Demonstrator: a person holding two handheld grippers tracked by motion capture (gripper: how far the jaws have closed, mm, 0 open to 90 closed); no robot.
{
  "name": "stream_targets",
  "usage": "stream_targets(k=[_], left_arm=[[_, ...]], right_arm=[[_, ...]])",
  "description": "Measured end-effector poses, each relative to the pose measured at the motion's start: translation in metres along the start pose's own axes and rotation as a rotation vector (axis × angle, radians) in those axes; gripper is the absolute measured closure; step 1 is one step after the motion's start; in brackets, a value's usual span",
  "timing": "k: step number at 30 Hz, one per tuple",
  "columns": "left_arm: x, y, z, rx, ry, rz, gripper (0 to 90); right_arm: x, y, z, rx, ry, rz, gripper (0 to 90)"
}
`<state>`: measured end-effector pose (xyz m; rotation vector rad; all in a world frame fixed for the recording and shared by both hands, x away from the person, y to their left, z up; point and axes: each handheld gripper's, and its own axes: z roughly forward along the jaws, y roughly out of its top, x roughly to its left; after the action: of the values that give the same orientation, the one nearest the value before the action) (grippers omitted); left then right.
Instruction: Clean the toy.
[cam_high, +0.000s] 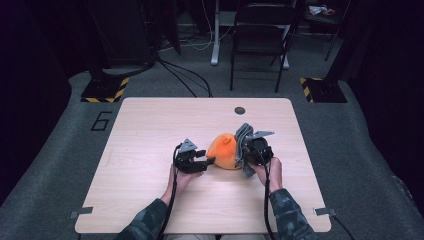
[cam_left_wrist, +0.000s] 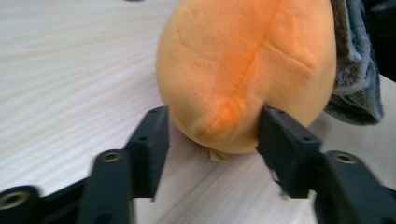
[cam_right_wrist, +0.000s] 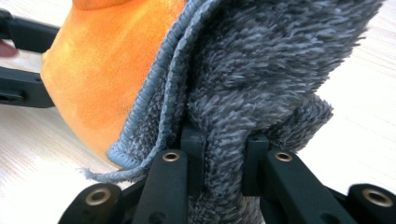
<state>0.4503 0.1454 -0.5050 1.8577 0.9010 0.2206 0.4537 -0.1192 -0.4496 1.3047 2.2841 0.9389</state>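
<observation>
Left gripper view showed the left gripper (cam_left_wrist: 212, 135) with jaws released, flanking the rounded orange plush toy (cam_left_wrist: 247, 65) lying on the pale wooden desk (cam_high: 150, 130). Beside it, the right gripper (cam_right_wrist: 224, 158) was clenched on the fuzzy grey towel (cam_right_wrist: 261, 70), which touched the toy.
</observation>
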Motion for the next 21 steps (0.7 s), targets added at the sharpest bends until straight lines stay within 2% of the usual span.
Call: stream_targets(k=[2,5,7,16,18,21], left_arm=[[-0.001,-0.001,0.002,-0.002,-0.016,-0.006,57.5],[-0.003,-0.003,0.003,-0.017,-0.006,-0.001,72.1],[-0.004,-0.003,0.003,-0.026,0.002,0.003,78.4],[-0.016,0.003,-0.002,-0.075,0.008,0.054,81.7],[-0.020,0.006,-0.003,-0.082,0.002,0.080,82.1],[-0.027,0.011,-0.004,-0.090,-0.003,0.120,82.4]], right_arm=[[0.000,0.000,0.000,-0.001,0.002,0.000,76.7],[0.000,0.000,0.000,0.002,0.003,0.003,76.7],[-0.001,0.001,-0.002,-0.001,0.001,-0.003,76.7],[-0.005,0.005,-0.014,-0.027,-0.027,0.009,77.2],[-0.008,0.006,-0.018,-0.029,-0.037,0.015,77.5],[-0.010,0.010,-0.028,-0.060,-0.047,0.025,77.7]])
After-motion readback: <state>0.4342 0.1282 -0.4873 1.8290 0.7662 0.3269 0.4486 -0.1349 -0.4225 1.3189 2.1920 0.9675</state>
